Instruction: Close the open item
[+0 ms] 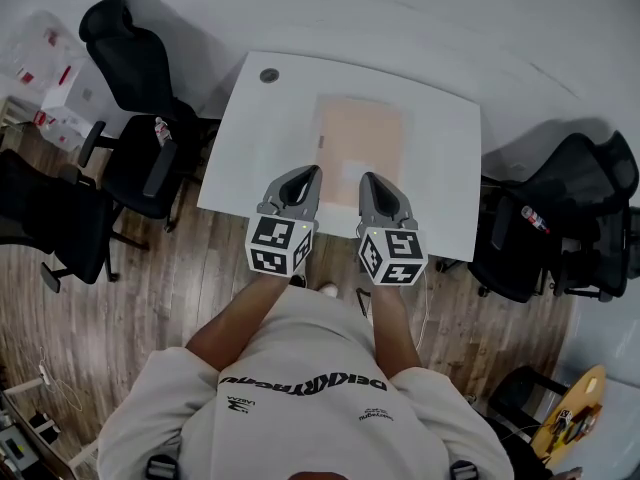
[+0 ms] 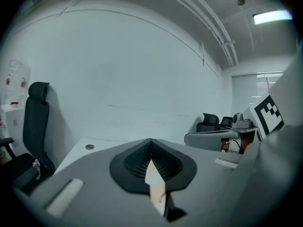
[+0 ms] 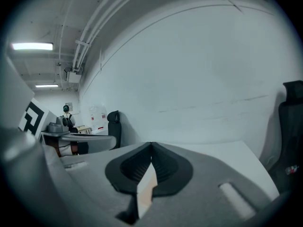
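At far left, on the wood floor (image 1: 150, 288), 2 black office chairs (image 1: 140, 78) stand beside the white table (image 1: 440, 168), which has a round grommet (image 1: 269, 75) near its back-left corner.

The left gripper (image 1: 308, 175) is held over the table's near edge. Its tips are pressed together w/ nothing pinched, and its own view (image 2: 151, 140) confirms this: pads meet at the tip, facing the bare wall. A peach/white sliver shows thru the gap behind the tips.

The pale peach flat item (image 1: 362, 133) lies mid-table, approx. centred btwn the 2 claws and mostly beyond them. The left claw's tip sits at its near-left edge. Can't tell what kind of item it is, or which part is open.

The right gripper (image 1: 372, 180) is just beside the left one and apart from it. Its tips are also pressed together and empty (image 3: 151, 144), and its tip overlaps the item's near part in the head view. Contact w/ the item can't be told.

More black chairs (image 1: 560, 218) stand at far right.
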`<state>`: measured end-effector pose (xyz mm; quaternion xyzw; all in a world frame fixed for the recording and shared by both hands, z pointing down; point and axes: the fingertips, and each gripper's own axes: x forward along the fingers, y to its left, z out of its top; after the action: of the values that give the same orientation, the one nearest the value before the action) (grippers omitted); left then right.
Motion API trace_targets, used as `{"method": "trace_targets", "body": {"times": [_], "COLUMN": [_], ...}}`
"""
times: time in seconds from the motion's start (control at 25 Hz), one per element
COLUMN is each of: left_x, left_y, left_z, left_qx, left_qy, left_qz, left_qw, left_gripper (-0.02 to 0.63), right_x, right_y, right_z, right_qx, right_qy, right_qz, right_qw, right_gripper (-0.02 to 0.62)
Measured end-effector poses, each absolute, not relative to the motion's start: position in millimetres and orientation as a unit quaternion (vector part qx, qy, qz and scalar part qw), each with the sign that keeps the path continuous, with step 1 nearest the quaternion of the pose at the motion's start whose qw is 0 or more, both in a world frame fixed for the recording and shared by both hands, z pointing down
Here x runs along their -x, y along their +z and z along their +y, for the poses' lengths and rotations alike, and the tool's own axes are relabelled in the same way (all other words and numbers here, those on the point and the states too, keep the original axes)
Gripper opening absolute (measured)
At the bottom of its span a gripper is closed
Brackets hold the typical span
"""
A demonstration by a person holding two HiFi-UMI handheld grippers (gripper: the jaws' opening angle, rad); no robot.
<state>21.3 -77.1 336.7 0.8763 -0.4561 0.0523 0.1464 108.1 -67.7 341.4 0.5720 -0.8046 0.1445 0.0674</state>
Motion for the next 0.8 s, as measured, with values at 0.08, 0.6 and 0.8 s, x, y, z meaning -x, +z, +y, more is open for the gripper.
{"method": "trace_targets", "body": {"times": [0.08, 0.6, 0.8], "left_x": [-20, -17, -16], "left_y": [335, 322, 318], "left_z": [-77, -77, -77], "left_qx": [-0.876, -0.877, -0.878], "left_qy": [0.050, 0.040, 0.033], "left_qz": [-0.458, -0.461, -0.461], "left_qw": [0.143, 0.128, 0.122], "left_gripper": [0.003, 0.002, 0.002], "right_x": [-107, -106, -105], "right_y": [340, 328, 323], "right_z": [-67, -66, -65], "right_qx": [-0.573, -0.583, -0.585], "right_qy": [0.142, 0.125, 0.115], "right_qz": [-0.804, -0.801, -0.802], "right_qw": [0.067, 0.050, 0.046], "right_gripper": [0.000, 0.000, 0.000]}}
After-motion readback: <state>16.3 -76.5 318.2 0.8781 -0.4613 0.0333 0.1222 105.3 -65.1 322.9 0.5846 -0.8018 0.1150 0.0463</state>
